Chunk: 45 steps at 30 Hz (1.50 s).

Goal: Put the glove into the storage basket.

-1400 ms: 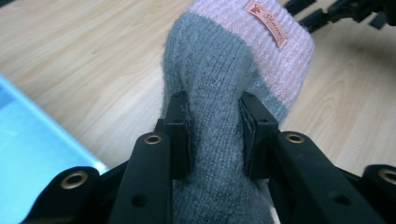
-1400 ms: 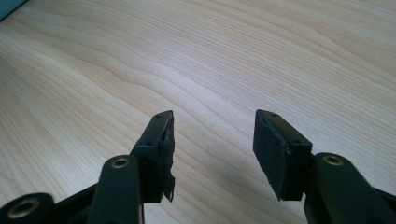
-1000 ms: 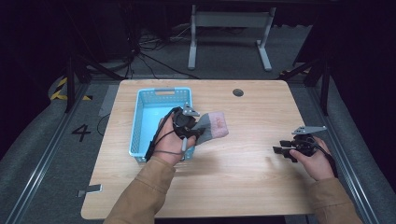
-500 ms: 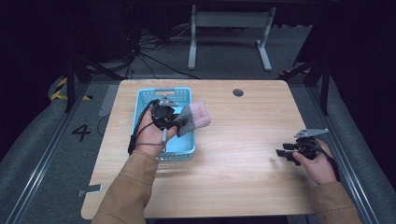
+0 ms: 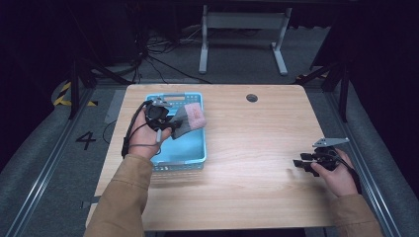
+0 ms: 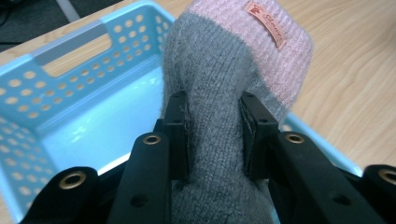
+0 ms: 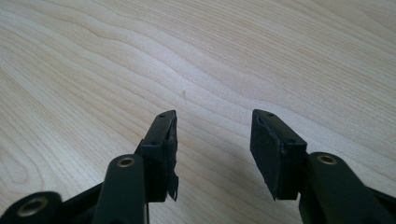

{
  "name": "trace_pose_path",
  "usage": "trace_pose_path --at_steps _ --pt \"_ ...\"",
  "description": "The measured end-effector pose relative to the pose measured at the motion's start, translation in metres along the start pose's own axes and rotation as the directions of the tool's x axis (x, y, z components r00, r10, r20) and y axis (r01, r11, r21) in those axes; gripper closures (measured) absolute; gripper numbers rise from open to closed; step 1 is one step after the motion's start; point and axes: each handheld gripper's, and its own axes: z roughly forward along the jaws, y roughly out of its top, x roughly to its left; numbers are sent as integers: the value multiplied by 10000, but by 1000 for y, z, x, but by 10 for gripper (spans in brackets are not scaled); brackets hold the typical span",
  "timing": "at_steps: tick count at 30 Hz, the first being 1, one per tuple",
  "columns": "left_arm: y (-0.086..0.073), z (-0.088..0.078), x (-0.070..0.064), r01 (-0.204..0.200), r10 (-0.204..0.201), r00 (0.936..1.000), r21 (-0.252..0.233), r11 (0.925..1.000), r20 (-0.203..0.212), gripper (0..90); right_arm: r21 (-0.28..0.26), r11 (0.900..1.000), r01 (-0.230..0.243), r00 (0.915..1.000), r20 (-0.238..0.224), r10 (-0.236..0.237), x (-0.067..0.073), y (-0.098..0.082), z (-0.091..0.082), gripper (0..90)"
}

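Two tools work over a pale wooden tabletop, the largest thing here. On its left part stands a light blue perforated plastic basket, open side up. Above that basket the left tool is clamped on a grey knitted sock with a pink cuff; in the left gripper view both pads press into the grey knit, and the cuff with its small label hangs over the basket's far rim. Well apart, near the right edge, the right tool hovers just above bare wood, jaws parted with nothing between them.
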Motion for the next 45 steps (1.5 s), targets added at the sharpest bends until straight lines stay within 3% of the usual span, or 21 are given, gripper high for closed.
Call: trace_pose_path --at_steps 6,8,13,18,25,38,45 --pt "-5 7 15 -27 26 9999 -53 10000 -110 681 10 10000 42 10000 -32 -42 1 0 2 521" --pt "-6 10 20 140 -140 9999 -26 9999 -35 680 11 10000 54 10000 -27 -54 1 0 2 521" --pt "-11 23 29 -22 23 10000 509 9987 -13 680 1 9999 122 9999 -88 -122 2 1 3 519" --pt "-15 31 29 -93 87 9999 700 9975 80 679 55 9999 122 9999 -100 -122 2 1 3 517" --pt "-20 43 28 183 -205 9995 920 9956 231 675 21 9999 111 9999 -122 -111 3 1 4 508" --pt "-30 72 28 -42 -17 9996 1992 9800 293 675 91 9998 154 9997 -169 -152 4 1 6 505" --pt "-29 80 27 -253 200 9995 2253 9740 254 672 58 9998 172 9996 -241 -170 6 2 6 503"
